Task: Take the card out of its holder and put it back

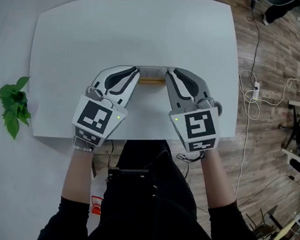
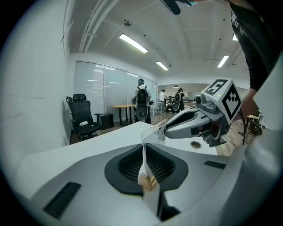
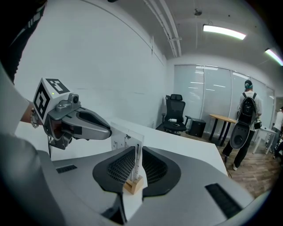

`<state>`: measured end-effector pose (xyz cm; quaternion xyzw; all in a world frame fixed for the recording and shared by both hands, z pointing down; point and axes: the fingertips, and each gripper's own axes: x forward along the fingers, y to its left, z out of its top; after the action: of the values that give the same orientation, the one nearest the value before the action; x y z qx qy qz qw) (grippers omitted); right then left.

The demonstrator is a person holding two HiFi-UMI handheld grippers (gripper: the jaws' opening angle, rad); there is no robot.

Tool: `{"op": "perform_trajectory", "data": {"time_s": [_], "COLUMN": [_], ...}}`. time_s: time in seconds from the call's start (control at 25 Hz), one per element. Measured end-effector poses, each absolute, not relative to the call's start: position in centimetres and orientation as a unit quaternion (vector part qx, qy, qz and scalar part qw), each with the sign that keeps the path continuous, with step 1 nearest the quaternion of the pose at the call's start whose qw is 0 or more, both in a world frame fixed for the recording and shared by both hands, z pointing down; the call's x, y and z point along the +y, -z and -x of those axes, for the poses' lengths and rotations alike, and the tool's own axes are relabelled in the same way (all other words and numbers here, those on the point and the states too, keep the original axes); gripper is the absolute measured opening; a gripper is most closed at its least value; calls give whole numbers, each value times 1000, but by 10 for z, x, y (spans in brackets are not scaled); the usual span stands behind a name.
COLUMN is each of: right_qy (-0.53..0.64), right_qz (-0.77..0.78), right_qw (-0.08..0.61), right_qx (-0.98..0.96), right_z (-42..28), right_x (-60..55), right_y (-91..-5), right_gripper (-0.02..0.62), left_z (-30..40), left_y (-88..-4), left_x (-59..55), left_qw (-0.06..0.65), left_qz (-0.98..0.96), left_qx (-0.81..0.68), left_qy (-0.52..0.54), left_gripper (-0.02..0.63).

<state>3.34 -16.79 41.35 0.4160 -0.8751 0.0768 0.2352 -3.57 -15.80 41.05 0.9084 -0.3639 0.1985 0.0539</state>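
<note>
Card (image 3: 125, 142) in holder (image 3: 133, 185), print illegible

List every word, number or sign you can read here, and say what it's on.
Nothing here can be read as text.
Card in its holder: black print, too small to read.
Marker cubes: square patterns, no letters.
Red packet: print blurred.

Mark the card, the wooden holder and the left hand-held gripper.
card (image 3: 126, 141): right gripper view, clear face.
wooden holder (image 3: 133, 185): right gripper view, block's near end.
left hand-held gripper (image 1: 137, 79): head view, midway between fingertips.
</note>
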Motion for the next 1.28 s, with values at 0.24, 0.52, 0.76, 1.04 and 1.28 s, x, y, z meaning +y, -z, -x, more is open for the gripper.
{"op": "perform_trajectory", "data": {"time_s": [0.24,0.52,0.76,1.04,1.28], "right_qy": [-84,-91,-92,-92,-97], "right_qz": [-416,-419,-421,-423,-434], "right_qw": [245,252,250,251,243], "right_qx": [-872,-868,-867,-866,-862], "right_z": [-33,-36,-36,-36,-34], "right_x": [-170,-170,-171,-171,-173], "right_y": [-425,-436,-439,-442,-443], "right_gripper": [80,80,80,80,81], "left_z": [36,33,34,34,35], "left_y": [-423,-433,-435,-439,-441], "left_x": [-161,-164,-164,-163,-166], "left_qw": [59,65,71,82,99], "left_qz": [-908,-908,-908,-905,-903], "left_qx": [-360,-357,-360,-366,-374], "left_qy": [-207,-211,-205,-199,-187], "left_gripper": [32,32,34,32,34]}}
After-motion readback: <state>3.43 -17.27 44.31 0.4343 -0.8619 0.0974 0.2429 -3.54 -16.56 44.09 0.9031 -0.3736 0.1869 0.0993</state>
